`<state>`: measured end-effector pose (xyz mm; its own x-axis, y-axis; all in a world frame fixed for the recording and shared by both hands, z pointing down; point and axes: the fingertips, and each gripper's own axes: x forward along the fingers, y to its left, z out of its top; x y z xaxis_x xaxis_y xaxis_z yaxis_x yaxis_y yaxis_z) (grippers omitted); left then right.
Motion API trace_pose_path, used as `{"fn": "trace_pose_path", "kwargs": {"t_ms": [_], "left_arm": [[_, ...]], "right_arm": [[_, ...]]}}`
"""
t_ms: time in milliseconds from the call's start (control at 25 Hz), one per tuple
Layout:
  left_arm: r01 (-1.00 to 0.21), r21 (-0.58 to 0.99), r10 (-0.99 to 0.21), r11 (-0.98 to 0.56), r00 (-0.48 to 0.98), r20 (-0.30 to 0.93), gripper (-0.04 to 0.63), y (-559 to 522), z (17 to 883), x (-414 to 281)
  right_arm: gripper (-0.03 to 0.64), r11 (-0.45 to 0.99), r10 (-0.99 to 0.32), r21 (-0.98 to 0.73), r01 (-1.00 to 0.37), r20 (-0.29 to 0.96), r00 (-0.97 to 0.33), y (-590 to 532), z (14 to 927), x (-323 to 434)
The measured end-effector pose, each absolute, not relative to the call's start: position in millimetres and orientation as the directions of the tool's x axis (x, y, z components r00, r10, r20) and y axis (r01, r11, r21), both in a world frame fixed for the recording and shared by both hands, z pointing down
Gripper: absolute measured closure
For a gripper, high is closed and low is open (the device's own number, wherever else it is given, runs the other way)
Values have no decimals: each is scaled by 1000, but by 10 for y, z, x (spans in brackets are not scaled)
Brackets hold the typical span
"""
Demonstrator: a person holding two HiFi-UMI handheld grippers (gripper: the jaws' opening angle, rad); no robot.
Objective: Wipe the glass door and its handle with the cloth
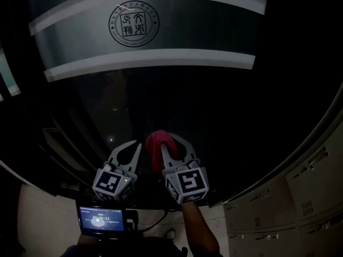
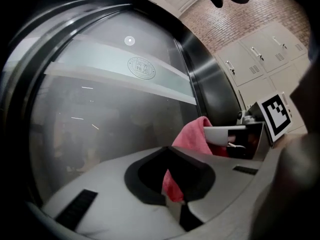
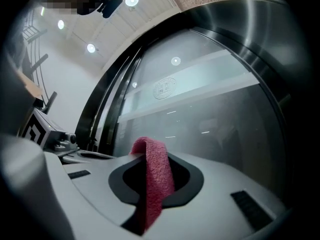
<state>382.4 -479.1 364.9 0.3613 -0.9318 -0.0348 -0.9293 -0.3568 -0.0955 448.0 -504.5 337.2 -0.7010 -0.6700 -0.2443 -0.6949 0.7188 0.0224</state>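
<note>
The dark glass door (image 1: 171,95) fills the head view, with a frosted band and a round seal (image 1: 134,24) across its top. My right gripper (image 1: 167,143) is shut on a pink-red cloth (image 1: 155,142) and holds it up close to the lower glass. In the right gripper view the cloth (image 3: 156,179) drapes over the closed jaws. My left gripper (image 1: 133,151) sits just left of it, shut, with nothing held. The cloth (image 2: 192,136) shows beyond its jaw tips in the left gripper view. No door handle is visible.
A curved metal door frame (image 1: 321,133) runs down the right side, with pale lockers (image 1: 316,186) beyond it. A small lit screen (image 1: 102,219) sits below my left gripper. A white wall (image 1: 43,218) shows at the bottom left.
</note>
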Motion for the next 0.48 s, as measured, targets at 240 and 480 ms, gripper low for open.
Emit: {"fn": "trace_pose_path", "kwargs": {"t_ms": [240,480], "left_arm": [[-952,-97,-955,-290,294,-38,583,-4226,3659,2949],[-956,-90,-957,-280,285,-46,583,-3379,3750,1793]], "right_arm": [[584,787,-602,-11,-616,-226,-766,-4434,3538,3513],[584,787,-603,-19,-617,-234,-763,-3705,3648,2476]]}}
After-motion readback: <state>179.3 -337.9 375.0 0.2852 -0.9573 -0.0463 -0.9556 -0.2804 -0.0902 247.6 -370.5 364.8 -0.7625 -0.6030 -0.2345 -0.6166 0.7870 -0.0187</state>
